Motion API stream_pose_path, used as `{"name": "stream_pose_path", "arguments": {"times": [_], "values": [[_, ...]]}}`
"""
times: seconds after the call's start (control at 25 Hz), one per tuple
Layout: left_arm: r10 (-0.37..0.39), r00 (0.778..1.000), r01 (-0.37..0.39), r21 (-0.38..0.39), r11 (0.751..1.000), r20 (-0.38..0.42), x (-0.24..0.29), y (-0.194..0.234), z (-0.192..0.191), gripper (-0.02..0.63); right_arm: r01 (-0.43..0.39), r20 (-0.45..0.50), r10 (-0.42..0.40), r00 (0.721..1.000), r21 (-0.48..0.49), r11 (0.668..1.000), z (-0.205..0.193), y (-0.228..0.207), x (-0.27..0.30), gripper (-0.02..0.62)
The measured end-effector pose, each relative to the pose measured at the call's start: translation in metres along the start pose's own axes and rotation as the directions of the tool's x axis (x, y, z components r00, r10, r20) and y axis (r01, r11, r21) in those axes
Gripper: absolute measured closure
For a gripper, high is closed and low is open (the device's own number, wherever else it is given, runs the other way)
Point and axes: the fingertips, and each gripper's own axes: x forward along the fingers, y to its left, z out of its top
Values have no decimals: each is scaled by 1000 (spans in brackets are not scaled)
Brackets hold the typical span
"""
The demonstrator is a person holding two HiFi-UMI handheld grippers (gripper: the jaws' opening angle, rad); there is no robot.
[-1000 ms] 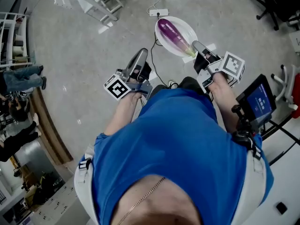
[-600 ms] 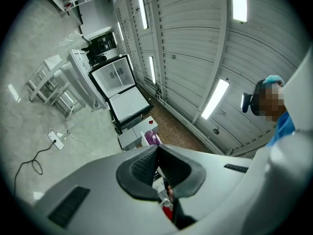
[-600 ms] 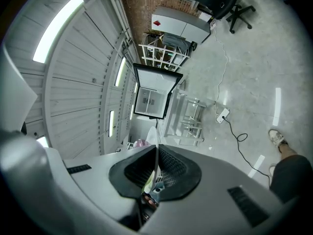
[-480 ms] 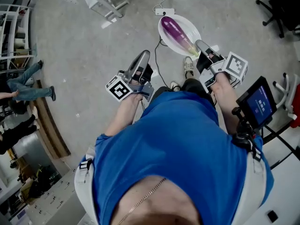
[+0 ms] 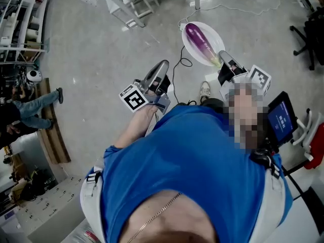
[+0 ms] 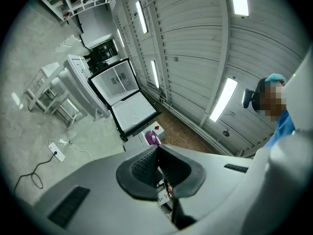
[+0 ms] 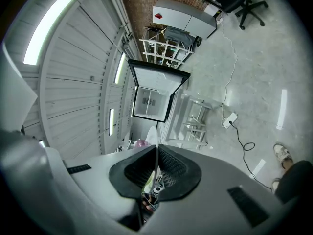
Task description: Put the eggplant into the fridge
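Eggplant (image 5: 201, 38) on plate (image 5: 212, 34); stem end partly hidden by right claw (image 5: 221, 55) clamping rim.

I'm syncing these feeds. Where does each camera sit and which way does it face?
Head view: on the person's head, facing steeply down; blue shirt, left gripper, right gripper holding white round plate with purple eggplant.
Left gripper view: on that gripper, along shut, empty jaws toward the black-framed open fridge.
Right gripper view: likewise, along jaws shut on the plate's rim; both gripper views share the fridge.
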Motion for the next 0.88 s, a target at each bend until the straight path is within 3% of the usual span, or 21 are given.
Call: {"name": "stream_pose_path", "arguments": {"times": [0.4,0.64,0.88], "values": [[31,998,-32,14,999,53,-12,-6,3,598,-1,-17,1,1000,-10,1000,3,3,3,578],[76,994,-78,24,997,82,58,15,24,598,3,-43,-3,999,4,1000,81,-6,48,578],[80,993,-85,57,995,86,71,30,43,598,-8,-49,9,999,8,1000,95,-5,81,578]]}}
